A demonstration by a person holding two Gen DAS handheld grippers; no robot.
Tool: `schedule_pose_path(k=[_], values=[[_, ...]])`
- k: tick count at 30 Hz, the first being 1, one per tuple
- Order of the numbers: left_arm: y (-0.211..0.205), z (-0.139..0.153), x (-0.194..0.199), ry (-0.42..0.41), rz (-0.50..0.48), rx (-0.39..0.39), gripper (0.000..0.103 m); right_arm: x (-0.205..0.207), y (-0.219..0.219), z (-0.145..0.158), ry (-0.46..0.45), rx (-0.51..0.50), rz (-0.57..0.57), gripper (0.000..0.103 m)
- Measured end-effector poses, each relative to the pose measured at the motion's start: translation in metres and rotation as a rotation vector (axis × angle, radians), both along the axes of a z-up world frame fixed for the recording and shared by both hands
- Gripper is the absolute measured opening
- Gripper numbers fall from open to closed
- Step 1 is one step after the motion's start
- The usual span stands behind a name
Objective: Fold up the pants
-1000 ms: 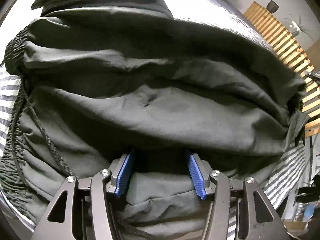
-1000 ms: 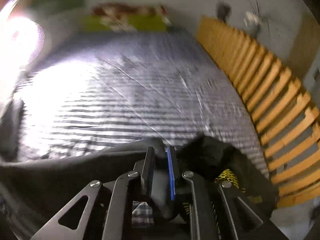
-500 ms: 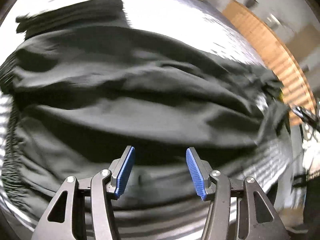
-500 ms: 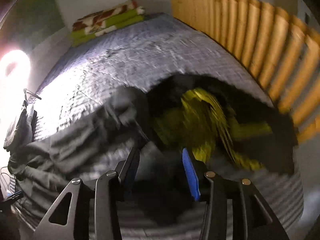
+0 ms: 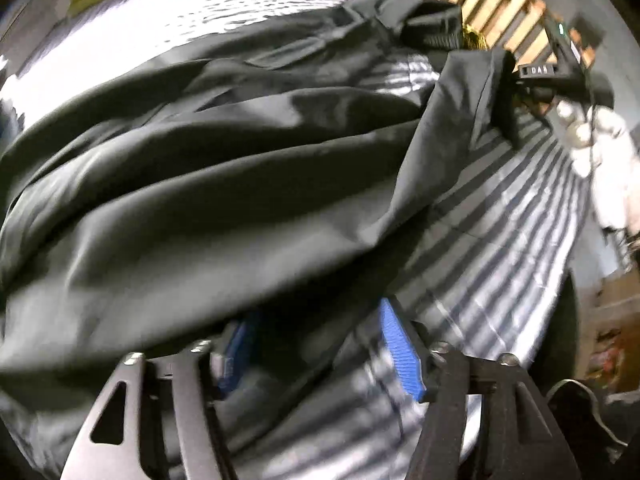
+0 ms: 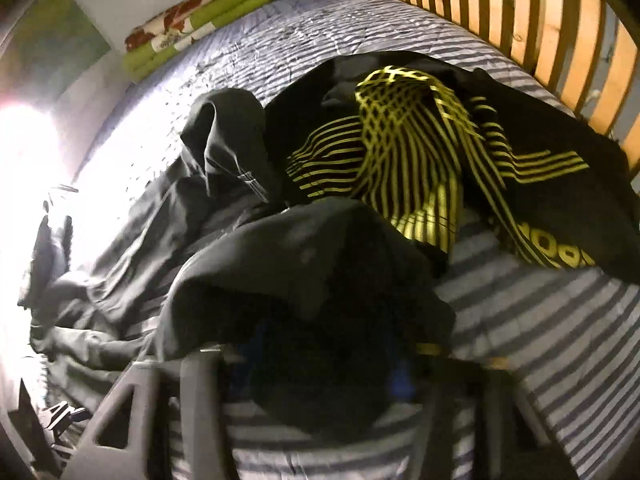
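Note:
Black pants (image 5: pixel 224 184) lie crumpled across the striped bed. My left gripper (image 5: pixel 316 356) is open at their near edge, and a fold of cloth covers the tip of its left blue pad. At the far right one end of the pants (image 5: pixel 476 92) stands lifted against the right gripper (image 5: pixel 538 72), held by a gloved hand (image 5: pixel 600 152). In the right wrist view a black fold of the pants (image 6: pixel 304 264) drapes over my right gripper (image 6: pixel 324 372). Its blurred blue pads stand wide apart with cloth between them.
A black garment with yellow stripes (image 6: pixel 420 152) lies beside the pants, toward a wooden slatted rail (image 6: pixel 520 20). Folded green and red bedding (image 6: pixel 192 20) sits at the far end of the striped sheet (image 6: pixel 540 340). Glare washes out the left side.
The right gripper went from shut to open and dropped over the pants' end near the yellow-striped garment. The left gripper stayed open and swung right along the pants' edge.

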State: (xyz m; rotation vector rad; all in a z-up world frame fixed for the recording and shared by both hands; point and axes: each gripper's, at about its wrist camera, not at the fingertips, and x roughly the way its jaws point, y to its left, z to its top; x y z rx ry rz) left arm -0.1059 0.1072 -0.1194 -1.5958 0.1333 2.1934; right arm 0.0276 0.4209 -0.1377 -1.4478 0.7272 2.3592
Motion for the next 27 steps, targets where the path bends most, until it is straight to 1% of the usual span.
schedule_pose_path(k=[1, 2, 3, 6, 9, 11, 13, 15, 16, 17, 18, 19, 20, 21, 23, 24, 26, 27], values=[[0.005, -0.002, -0.004, 0.017, 0.002, -0.028, 0.027, -0.003, -0.002, -0.002, -0.012, -0.012, 0.009, 0.001], [0.006, 0.000, -0.005, 0.025, -0.003, -0.033, 0.011, -0.004, -0.004, 0.001, -0.010, 0.002, 0.009, 0.001], [0.003, 0.005, -0.007, 0.011, -0.002, -0.011, 0.002, -0.003, -0.009, 0.008, -0.002, 0.046, 0.018, 0.001], [-0.009, 0.020, -0.006, 0.035, 0.018, -0.010, 0.001, 0.006, -0.017, 0.039, 0.052, 0.170, 0.050, 0.001], [-0.030, 0.038, 0.000, 0.040, 0.035, 0.040, 0.001, 0.027, -0.017, 0.082, 0.138, 0.256, 0.037, 0.001], [-0.045, 0.056, 0.007, 0.045, 0.035, 0.082, 0.001, 0.043, -0.018, 0.103, 0.193, 0.312, 0.039, 0.001], [-0.056, 0.072, 0.018, 0.052, 0.008, 0.120, 0.001, 0.064, -0.023, 0.117, 0.213, 0.366, 0.040, 0.001], [-0.061, 0.080, 0.031, 0.053, -0.029, 0.110, 0.001, 0.089, -0.023, 0.113, 0.214, 0.333, 0.019, 0.001], [-0.060, 0.079, 0.037, 0.045, -0.051, 0.095, 0.001, 0.103, -0.022, 0.101, 0.188, 0.290, 0.011, 0.003], [-0.056, 0.072, 0.040, 0.035, -0.073, 0.074, 0.001, 0.112, -0.022, 0.086, 0.147, 0.248, 0.016, 0.003], [-0.057, 0.068, 0.046, 0.030, -0.087, 0.044, 0.001, 0.120, -0.021, 0.066, 0.080, 0.203, 0.032, 0.004], [-0.059, 0.063, 0.051, 0.025, -0.094, 0.013, 0.001, 0.131, -0.020, 0.040, -0.012, 0.173, 0.037, 0.004], [-0.061, 0.057, 0.054, 0.013, -0.093, 0.004, 0.001, 0.142, -0.017, 0.023, -0.062, 0.150, 0.024, 0.004], [-0.062, 0.051, 0.053, -0.003, -0.083, 0.004, 0.001, 0.154, -0.012, 0.011, -0.087, 0.106, 0.004, 0.004], [-0.072, 0.047, 0.054, -0.020, -0.061, 0.007, 0.001, 0.174, -0.002, -0.001, -0.085, 0.013, -0.043, 0.005], [-0.076, 0.047, 0.055, -0.025, -0.053, 0.011, 0.001, 0.183, 0.004, -0.001, -0.072, -0.016, -0.072, 0.005], [-0.082, 0.048, 0.058, -0.028, -0.037, 0.017, 0.001, 0.192, 0.018, 0.006, -0.037, -0.036, -0.126, 0.011], [-0.084, 0.048, 0.058, -0.027, -0.034, 0.019, 0.001, 0.193, 0.023, 0.009, -0.023, -0.041, -0.140, 0.018]])
